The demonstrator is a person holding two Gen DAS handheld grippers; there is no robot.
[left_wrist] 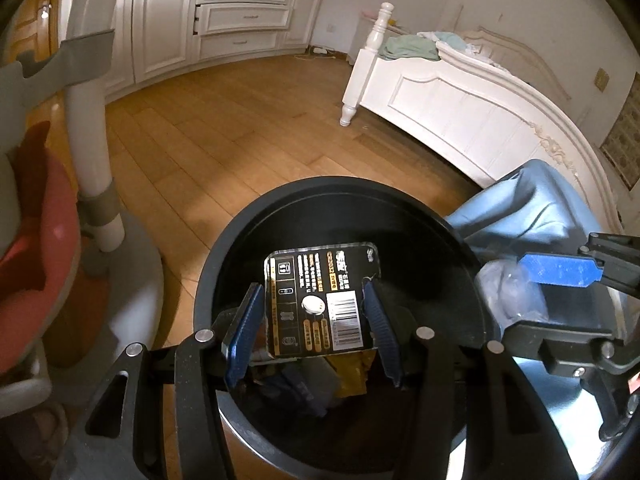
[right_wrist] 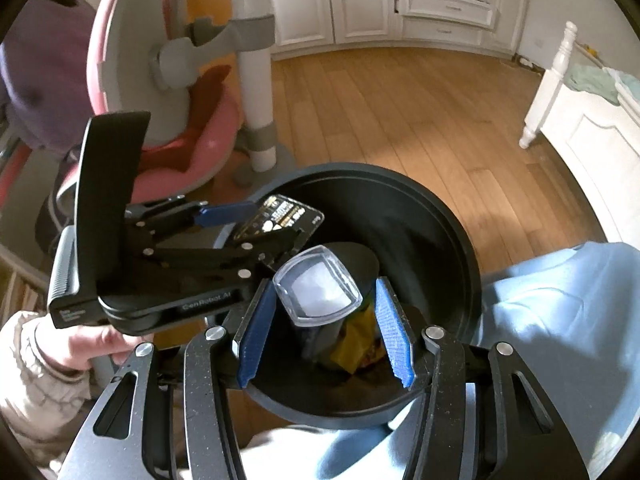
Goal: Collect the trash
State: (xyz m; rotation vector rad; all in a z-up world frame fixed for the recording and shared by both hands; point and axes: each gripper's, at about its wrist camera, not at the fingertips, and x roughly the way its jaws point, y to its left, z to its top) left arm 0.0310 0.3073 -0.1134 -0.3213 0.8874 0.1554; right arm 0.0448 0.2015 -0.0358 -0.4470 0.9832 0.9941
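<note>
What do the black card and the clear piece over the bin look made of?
Card: probably glossy printed cardboard, flat and stiff, with a barcode, small text and a clear rim; it may be plastic-laminated. Clear piece: looks like thin moulded transparent plastic, with shiny highlights on its rounded edges, likely a blister shell. Bin: dark, matte, smooth rim, plastic or coated metal; cannot tell which.

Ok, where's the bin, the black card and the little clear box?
bin [left_wrist: 280, 200]: left wrist view, far rim.
black card [left_wrist: 320, 276]: left wrist view, printed face.
clear box [right_wrist: 318, 290]: right wrist view, see-through top.
</note>
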